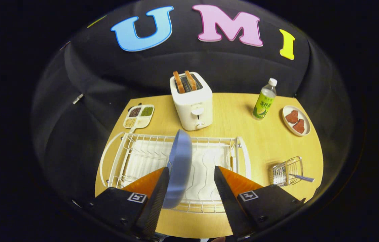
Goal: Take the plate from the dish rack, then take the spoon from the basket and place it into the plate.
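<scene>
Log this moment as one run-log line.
phase: reaching for plate | gripper: open, straddling upright blue plate in dish rack | spoon: in basket

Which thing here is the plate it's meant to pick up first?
Find the white wire dish rack in front of the toaster. The plate stands on edge in it, between the open tongs, close against one finger. It is pale blue and the only dish there.
</scene>
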{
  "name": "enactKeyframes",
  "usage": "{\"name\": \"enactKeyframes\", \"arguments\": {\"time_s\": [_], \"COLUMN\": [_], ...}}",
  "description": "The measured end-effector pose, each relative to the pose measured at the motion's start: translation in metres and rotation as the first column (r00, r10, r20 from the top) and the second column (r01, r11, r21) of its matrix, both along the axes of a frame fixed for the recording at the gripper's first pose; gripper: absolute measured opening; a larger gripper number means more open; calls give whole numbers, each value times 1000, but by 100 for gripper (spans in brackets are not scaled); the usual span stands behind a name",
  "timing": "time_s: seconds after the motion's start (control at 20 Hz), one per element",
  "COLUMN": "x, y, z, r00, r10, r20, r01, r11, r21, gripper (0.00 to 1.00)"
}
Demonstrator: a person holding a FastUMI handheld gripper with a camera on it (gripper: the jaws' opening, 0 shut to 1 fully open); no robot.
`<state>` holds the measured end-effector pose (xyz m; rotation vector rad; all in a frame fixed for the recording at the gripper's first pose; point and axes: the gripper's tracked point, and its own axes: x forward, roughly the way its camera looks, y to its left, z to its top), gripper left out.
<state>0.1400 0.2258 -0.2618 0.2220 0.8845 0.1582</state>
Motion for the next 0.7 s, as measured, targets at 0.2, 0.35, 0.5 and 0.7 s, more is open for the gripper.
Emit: {"name": "enactKeyframes", "arguments": {"time_s": [0.2,0.35,0.5,0.7], "x": [4,2,-3,-4], "y": [23,28,24,23], "z": [-42,-48,-51,-52], "r00": [997,994,988,982], "r10": [16,67,112,160], "r20": [-81,-89,-106,-99], "r01": [-18,-73,-120,-169], "r11": [1000,996,990,982], "r21": [-19,-59,-79,-89], "gripper": [67,46,44,44]}}
